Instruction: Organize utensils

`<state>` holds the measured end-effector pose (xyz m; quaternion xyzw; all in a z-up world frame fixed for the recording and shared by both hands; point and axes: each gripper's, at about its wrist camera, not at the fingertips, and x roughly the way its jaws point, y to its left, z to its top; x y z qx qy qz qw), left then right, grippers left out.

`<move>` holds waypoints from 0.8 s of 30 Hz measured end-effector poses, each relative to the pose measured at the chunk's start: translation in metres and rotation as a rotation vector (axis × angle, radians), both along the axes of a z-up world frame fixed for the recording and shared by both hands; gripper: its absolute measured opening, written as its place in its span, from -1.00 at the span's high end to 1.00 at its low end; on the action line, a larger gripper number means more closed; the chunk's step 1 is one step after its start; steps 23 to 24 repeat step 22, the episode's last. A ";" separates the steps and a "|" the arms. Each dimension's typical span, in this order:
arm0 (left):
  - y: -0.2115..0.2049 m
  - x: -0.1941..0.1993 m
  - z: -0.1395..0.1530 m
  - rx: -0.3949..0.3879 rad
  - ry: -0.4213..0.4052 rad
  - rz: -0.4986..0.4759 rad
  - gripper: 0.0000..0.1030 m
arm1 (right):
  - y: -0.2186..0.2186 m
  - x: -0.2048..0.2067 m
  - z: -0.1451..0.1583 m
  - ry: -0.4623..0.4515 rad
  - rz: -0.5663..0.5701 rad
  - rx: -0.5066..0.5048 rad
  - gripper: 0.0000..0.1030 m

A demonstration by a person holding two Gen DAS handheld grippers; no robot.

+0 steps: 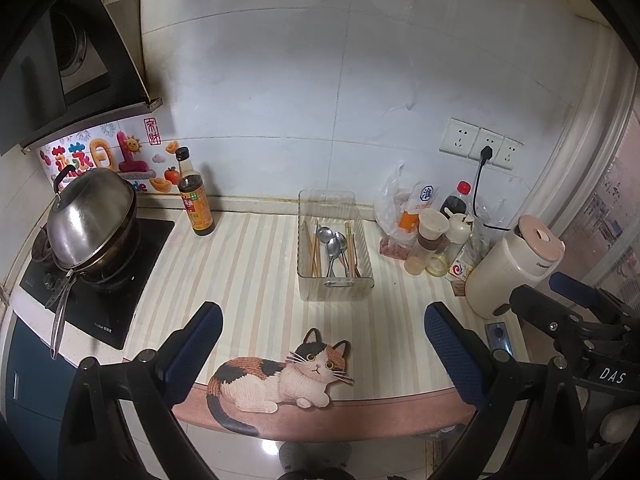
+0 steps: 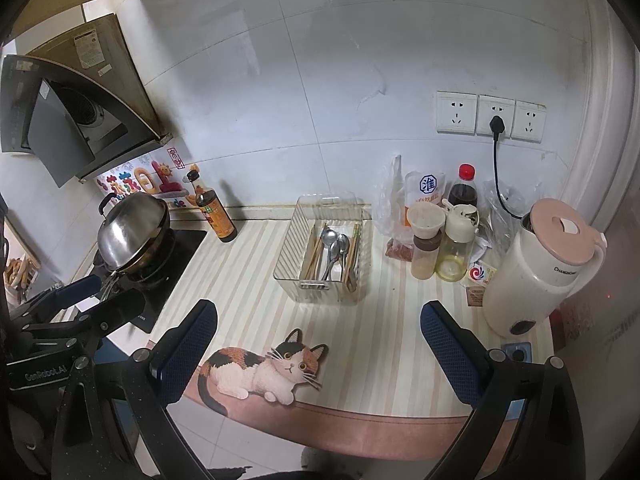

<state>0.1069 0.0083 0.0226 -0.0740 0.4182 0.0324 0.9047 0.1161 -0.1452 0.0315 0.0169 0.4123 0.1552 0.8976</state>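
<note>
A clear plastic bin (image 1: 335,285) stands on the striped counter mat near the wall; it also shows in the right wrist view (image 2: 320,292). Inside lie metal spoons (image 1: 334,246) in the middle and wooden chopsticks (image 1: 314,250) on both sides; the right wrist view shows the spoons (image 2: 335,246) and chopsticks (image 2: 312,250) too. My left gripper (image 1: 320,344) is open and empty, held near the counter's front edge, well short of the bin. My right gripper (image 2: 318,344) is open and empty at a similar spot. Each gripper shows at the other view's edge.
A lidded wok (image 1: 90,224) sits on the stove at left, with a soy sauce bottle (image 1: 196,196) beside it. Condiment jars and bags (image 2: 436,232) and a white kettle (image 2: 540,276) stand at right. A cat picture (image 1: 280,376) marks the mat's front edge.
</note>
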 end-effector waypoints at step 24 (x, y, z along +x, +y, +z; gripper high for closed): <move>-0.004 -0.001 0.001 -0.001 -0.002 0.007 -1.00 | 0.001 -0.004 0.004 0.003 -0.022 -0.003 -1.00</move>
